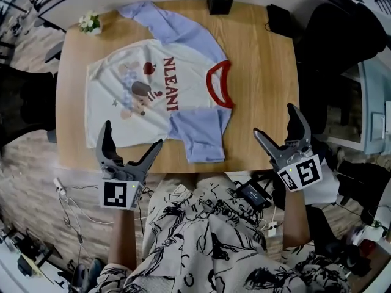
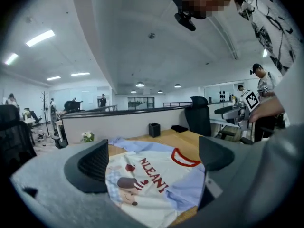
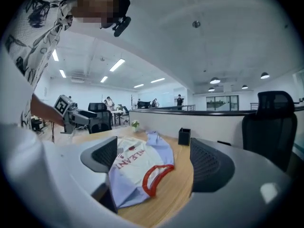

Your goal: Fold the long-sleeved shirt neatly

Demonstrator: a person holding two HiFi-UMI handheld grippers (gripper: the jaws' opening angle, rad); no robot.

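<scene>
A white long-sleeved shirt (image 1: 153, 93) with light blue sleeves, a red collar (image 1: 219, 84) and a cartoon print lies flat on the wooden table (image 1: 263, 84). One sleeve stretches toward the far left corner; the other is bunched near the front edge (image 1: 201, 139). My left gripper (image 1: 132, 146) hovers open over the front edge, by the shirt's hem. My right gripper (image 1: 272, 124) stands open to the right of the shirt, over bare wood. The shirt (image 2: 152, 179) shows between the left jaws and the shirt (image 3: 137, 167) between the right jaws; neither gripper holds anything.
A black box (image 1: 219, 0) and a black pad (image 1: 278, 18) sit at the table's far edge, and a small flower pot (image 1: 90, 23) at the far left corner. Office chairs (image 1: 333, 35) stand on the right. Cables and a device (image 1: 252, 194) lie on the person's lap.
</scene>
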